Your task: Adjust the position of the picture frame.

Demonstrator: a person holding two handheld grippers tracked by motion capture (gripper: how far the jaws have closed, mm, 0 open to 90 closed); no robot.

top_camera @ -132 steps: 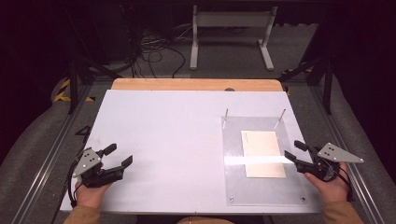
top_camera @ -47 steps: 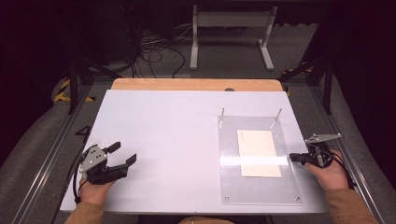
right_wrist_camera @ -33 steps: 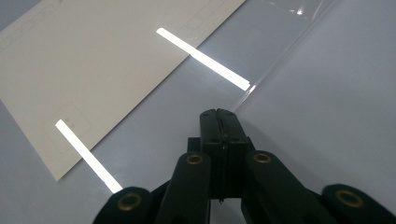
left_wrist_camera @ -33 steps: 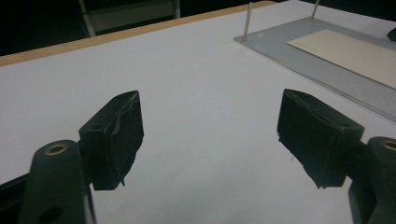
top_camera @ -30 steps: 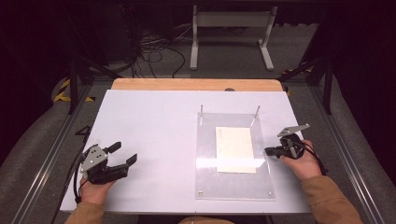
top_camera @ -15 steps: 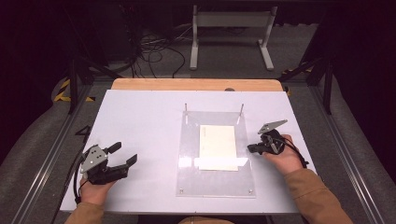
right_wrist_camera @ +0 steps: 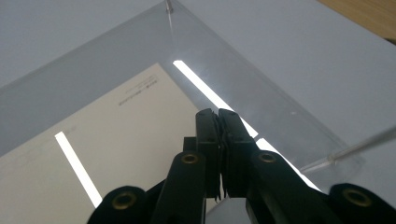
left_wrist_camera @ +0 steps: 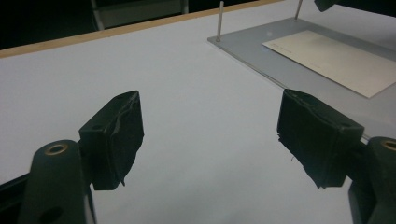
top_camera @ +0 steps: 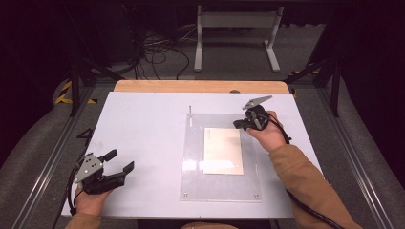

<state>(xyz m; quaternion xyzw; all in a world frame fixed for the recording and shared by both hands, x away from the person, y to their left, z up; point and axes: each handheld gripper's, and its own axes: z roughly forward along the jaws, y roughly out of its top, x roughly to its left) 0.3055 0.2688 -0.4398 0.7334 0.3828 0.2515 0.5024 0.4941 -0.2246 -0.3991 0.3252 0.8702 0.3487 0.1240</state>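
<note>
The clear rectangular acrylic plate [top_camera: 219, 160] with thin metal corner pins lies flat right of centre on the white table [top_camera: 143, 129], a cream sheet of paper [top_camera: 222, 150] on it. It looks stiff, smooth and slippery, likely scratch-prone and moderately light; an edge or corner offers the surest hold. The right gripper [top_camera: 240, 123] sits at its far right corner, jaws pressed together; whether they pinch the edge is unclear. The left gripper [top_camera: 119, 161] rests wide apart, well away.
</note>
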